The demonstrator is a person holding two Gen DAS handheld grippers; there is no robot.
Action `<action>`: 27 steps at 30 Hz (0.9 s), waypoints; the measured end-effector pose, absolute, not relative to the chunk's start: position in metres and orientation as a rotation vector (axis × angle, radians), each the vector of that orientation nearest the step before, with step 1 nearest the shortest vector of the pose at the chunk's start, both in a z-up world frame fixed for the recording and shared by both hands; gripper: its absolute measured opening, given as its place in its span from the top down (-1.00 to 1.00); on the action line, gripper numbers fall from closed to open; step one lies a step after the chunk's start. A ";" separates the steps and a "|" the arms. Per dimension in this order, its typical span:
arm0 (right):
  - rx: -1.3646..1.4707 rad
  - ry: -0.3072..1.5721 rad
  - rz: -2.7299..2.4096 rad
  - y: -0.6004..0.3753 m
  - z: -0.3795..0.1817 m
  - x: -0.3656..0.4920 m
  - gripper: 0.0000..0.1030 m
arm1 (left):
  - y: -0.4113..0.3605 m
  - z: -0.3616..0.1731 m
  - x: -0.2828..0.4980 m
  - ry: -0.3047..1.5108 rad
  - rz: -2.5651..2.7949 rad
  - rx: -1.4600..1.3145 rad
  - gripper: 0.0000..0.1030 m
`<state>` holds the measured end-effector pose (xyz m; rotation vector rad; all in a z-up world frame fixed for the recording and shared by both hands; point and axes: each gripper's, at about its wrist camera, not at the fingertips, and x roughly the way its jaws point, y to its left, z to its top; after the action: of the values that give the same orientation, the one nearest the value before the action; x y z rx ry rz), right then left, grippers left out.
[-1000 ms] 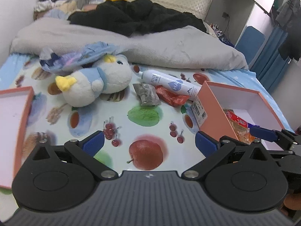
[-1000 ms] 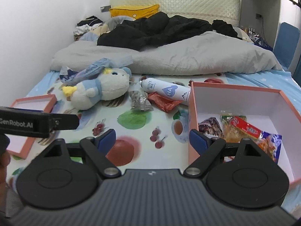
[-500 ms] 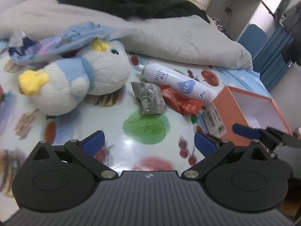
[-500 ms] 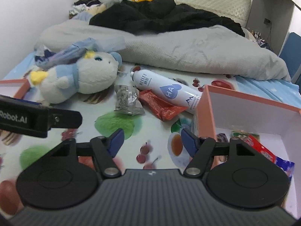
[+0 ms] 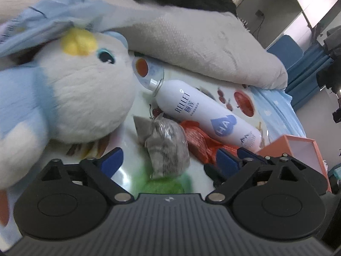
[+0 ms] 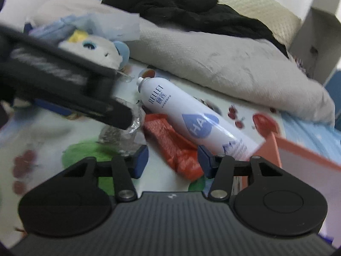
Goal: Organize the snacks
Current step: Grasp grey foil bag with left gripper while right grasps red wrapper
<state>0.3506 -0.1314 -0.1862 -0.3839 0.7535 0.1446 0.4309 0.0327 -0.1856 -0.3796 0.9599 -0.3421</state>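
A grey snack packet lies on the fruit-print sheet, between the open jaws of my left gripper. A red snack packet lies just right of it, against a white spray bottle. In the right wrist view my right gripper is open, its jaws either side of the red packet. The grey packet there is partly hidden by the left gripper's body. The orange box stands at the right; its inside is hidden.
A white and blue plush bird lies close left of the packets. A grey duvet and black clothing are piled behind. The white bottle lies slantwise between the packets and the box.
Both grippers have moved forward and down towards the packets, which now fill the view. The right gripper's jaws have narrowed somewhat. The left gripper now crosses the right wrist view.
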 end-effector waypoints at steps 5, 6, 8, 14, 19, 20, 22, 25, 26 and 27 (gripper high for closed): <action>-0.449 0.758 0.171 -0.127 -0.197 0.361 -0.02 | 0.028 -0.192 0.451 0.954 -0.351 -0.381 -0.77; -0.456 0.757 0.179 -0.126 -0.199 0.362 -0.02 | 0.028 -0.193 0.454 0.956 -0.354 -0.377 -0.69; -0.474 0.745 0.202 -0.121 -0.202 0.363 -0.02 | 0.027 -0.197 0.457 0.969 -0.350 -0.364 -0.62; -0.578 0.709 0.195 -0.111 -0.211 0.370 -0.02 | 0.029 -0.214 0.460 0.994 -0.346 -0.369 -0.34; -0.533 0.755 0.202 -0.116 -0.209 0.379 0.22 | 0.030 -0.213 0.458 0.986 -0.335 -0.374 -0.21; -0.521 0.763 0.205 -0.117 -0.206 0.379 0.22 | 0.031 -0.213 0.457 0.984 -0.332 -0.372 -0.18; -0.505 0.777 0.208 -0.117 -0.203 0.379 0.25 | 0.031 -0.212 0.454 0.983 -0.323 -0.363 -0.11; -0.497 0.790 0.214 -0.115 -0.200 0.375 0.28 | 0.032 -0.210 0.445 0.984 -0.317 -0.350 -0.10; -0.494 0.794 0.217 -0.115 -0.199 0.372 0.28 | 0.033 -0.209 0.441 0.986 -0.315 -0.347 -0.09; -0.486 0.800 0.220 -0.114 -0.198 0.369 0.28 | 0.034 -0.208 0.438 0.987 -0.312 -0.345 -0.09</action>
<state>0.3686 -0.1145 -0.1978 -0.4861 0.8000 0.2200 0.4383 0.0336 -0.2079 -0.3445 0.9874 -0.3121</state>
